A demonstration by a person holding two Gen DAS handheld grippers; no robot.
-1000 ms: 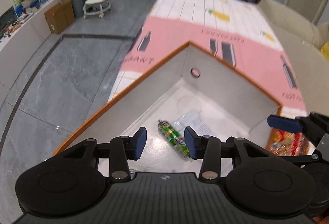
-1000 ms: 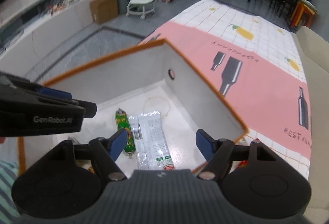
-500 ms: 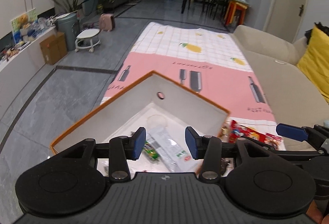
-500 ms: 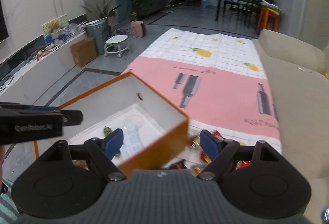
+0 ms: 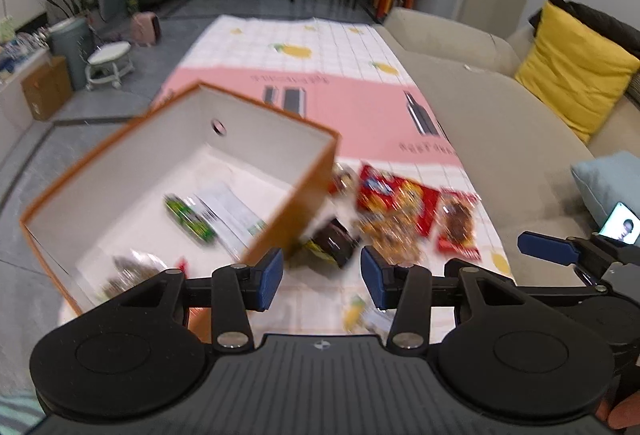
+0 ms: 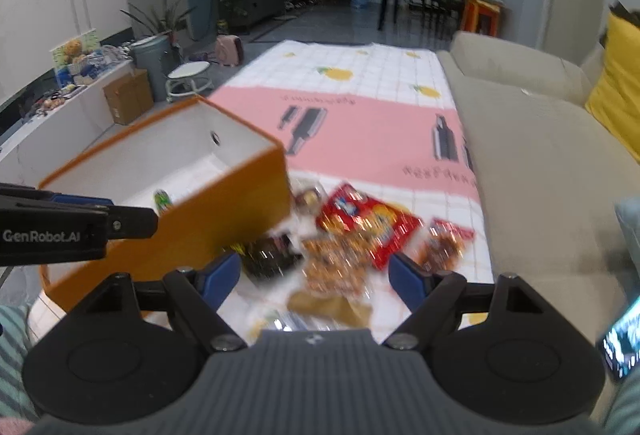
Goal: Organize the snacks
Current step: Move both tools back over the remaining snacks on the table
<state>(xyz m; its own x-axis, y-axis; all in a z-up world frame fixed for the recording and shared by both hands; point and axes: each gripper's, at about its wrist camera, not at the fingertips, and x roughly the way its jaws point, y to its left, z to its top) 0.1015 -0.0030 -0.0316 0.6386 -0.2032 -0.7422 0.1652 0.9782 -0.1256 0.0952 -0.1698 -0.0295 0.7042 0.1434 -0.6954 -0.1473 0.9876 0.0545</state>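
Both grippers hang over the tablecloth [image 5: 352, 115] with nothing between their jaws. Left gripper [image 5: 322, 279] stands about half open, its blue pads apart above a dark packet [image 5: 334, 241] that lies just beside the near corner of the orange box [image 5: 280, 219]. Right gripper [image 6: 314, 277] has just been opening its jaws and now stands wide, empty, over an orange-brown snack bag [image 6: 336, 263].

Inside the orange box lie a green stick-shaped snack [image 5: 188, 219] and a white wrapper [image 5: 232, 211], side by side on the white floor of the box. To the right of the box, loose on the cloth, lie a red snack bag [image 5: 396, 195] and a smaller red packet [image 5: 456, 223]. Motion blur hides their labels. A beige sofa [image 5: 500, 139] runs along the far side of the cloth from the box.
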